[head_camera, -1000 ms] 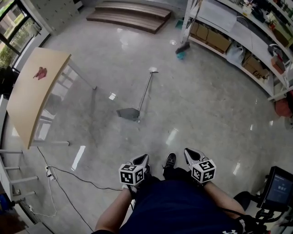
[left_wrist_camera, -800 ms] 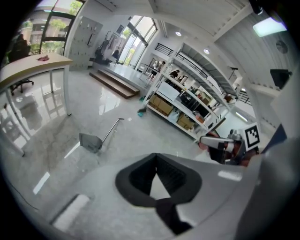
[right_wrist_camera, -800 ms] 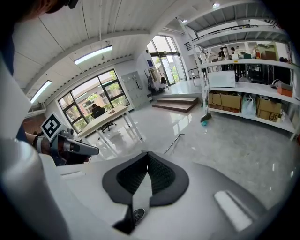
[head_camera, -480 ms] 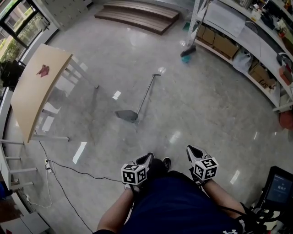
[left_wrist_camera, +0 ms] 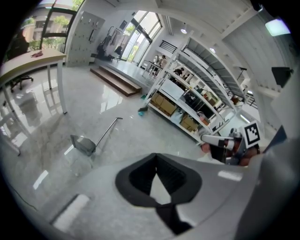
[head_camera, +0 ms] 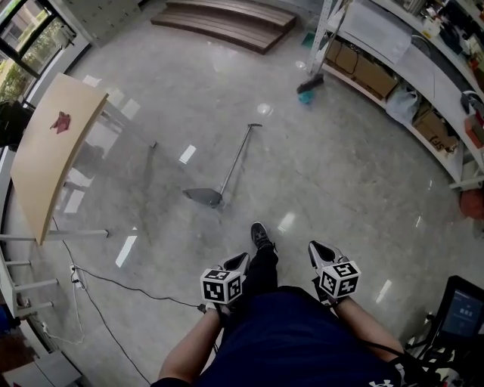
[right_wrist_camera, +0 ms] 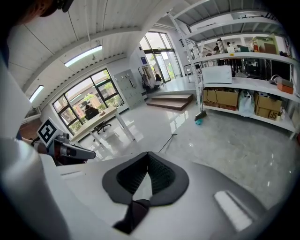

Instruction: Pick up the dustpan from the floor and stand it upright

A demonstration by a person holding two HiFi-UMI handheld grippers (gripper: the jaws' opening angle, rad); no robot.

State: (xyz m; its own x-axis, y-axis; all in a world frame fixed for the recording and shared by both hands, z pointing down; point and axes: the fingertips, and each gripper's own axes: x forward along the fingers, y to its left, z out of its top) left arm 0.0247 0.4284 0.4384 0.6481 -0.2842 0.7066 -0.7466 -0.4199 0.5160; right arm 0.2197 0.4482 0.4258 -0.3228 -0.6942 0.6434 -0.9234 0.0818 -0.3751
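Observation:
A grey long-handled dustpan (head_camera: 203, 196) lies flat on the shiny floor, its thin handle (head_camera: 236, 159) running away toward the shelves. It also shows in the left gripper view as the dustpan (left_wrist_camera: 83, 144), and only its handle (right_wrist_camera: 167, 142) shows in the right gripper view. My left gripper (head_camera: 238, 262) and right gripper (head_camera: 316, 248) hang close to my body, well short of the pan. Both are shut with nothing between the fingers, as the left gripper's jaws (left_wrist_camera: 157, 176) and the right gripper's jaws (right_wrist_camera: 147, 173) show.
A wooden-topped table (head_camera: 53, 151) stands at the left, and a black cable (head_camera: 113, 283) trails on the floor below it. Shelving with boxes (head_camera: 393, 60) lines the right, with a teal broom (head_camera: 306, 85) leaning at its foot. Low steps (head_camera: 227, 23) lie far back. My shoe (head_camera: 259, 234) is ahead.
The person has stepped toward the dustpan, one shoe coming forward between the grippers. Both grippers were carried along, still shut and empty. The dustpan has not moved.

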